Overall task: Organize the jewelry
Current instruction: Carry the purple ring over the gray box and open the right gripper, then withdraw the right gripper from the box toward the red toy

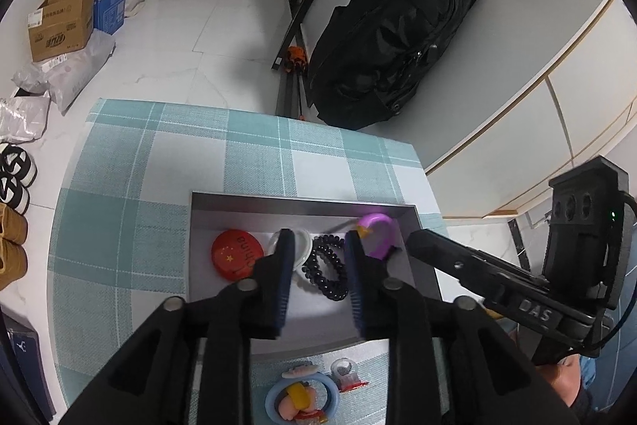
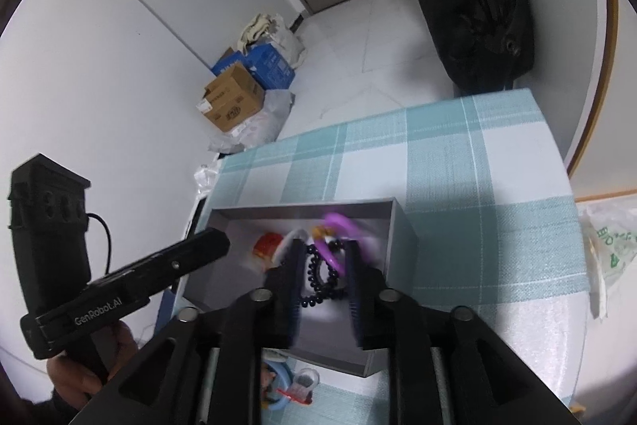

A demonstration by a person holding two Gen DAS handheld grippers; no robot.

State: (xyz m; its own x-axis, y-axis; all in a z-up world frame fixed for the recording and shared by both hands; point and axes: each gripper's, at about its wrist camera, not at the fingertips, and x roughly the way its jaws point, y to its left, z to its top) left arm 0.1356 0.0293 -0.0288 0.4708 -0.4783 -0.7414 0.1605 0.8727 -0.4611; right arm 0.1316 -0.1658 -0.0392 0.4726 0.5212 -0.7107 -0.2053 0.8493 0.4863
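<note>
A grey box (image 1: 302, 204) sits on the checked tablecloth. In it lie a red round badge (image 1: 237, 255), a white bangle (image 1: 304, 245), a black bead bracelet (image 1: 328, 267) and a purple bangle (image 1: 378, 232). My left gripper (image 1: 318, 245) is open and empty above the box, straddling the bead bracelet. My right gripper (image 2: 323, 253) is open and empty over the same box (image 2: 402, 222), with the bead bracelet (image 2: 318, 273) and the blurred purple bangle (image 2: 342, 226) between its fingers. A blue ring toy (image 1: 302, 399) and a small clear ring (image 1: 346, 375) lie on the cloth in front of the box.
The table's far edge (image 1: 254, 112) drops to a white tiled floor. A black bag (image 1: 390, 38) stands beyond it, cardboard boxes (image 1: 63, 22) and shoes (image 1: 12, 186) at the left. A plastic bag (image 2: 609, 253) lies at the table's right edge.
</note>
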